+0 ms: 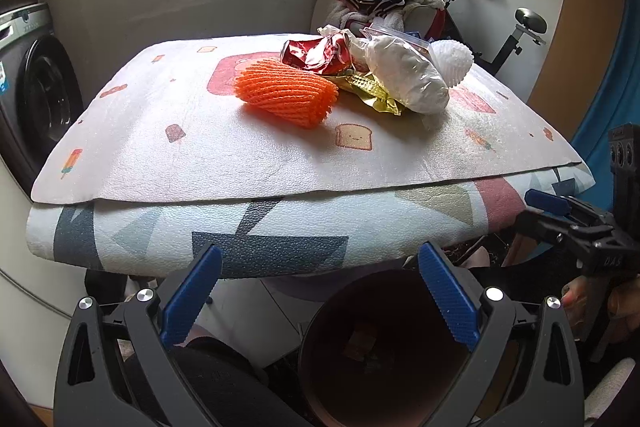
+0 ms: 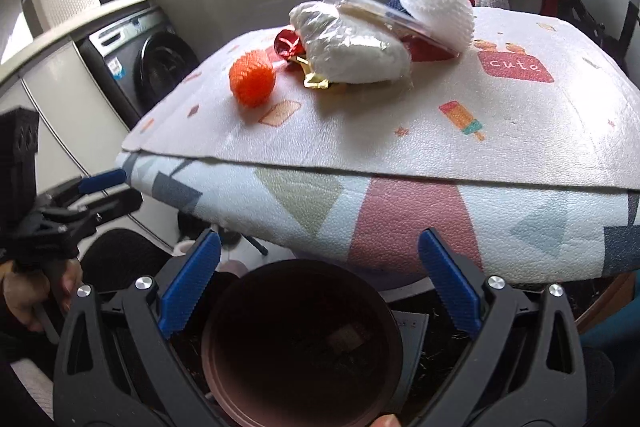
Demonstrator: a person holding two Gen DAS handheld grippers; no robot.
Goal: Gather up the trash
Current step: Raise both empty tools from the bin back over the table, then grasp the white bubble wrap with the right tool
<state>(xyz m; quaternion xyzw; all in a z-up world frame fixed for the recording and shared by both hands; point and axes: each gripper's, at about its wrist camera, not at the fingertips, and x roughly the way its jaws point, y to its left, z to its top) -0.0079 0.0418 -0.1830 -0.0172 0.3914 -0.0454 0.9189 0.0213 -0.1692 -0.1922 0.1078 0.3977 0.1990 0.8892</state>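
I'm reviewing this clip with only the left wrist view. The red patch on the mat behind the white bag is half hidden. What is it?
Observer: On the right wrist view, that red patch reads "cute" in white letters.
Operator: How does my left gripper look from outside?
Observer: The left gripper is just off the near-left corner of the mat, jaws apart and empty.
Operator: Is anything beside the bin?
Observer: What looks like a printed sheet lies just right of the bin.
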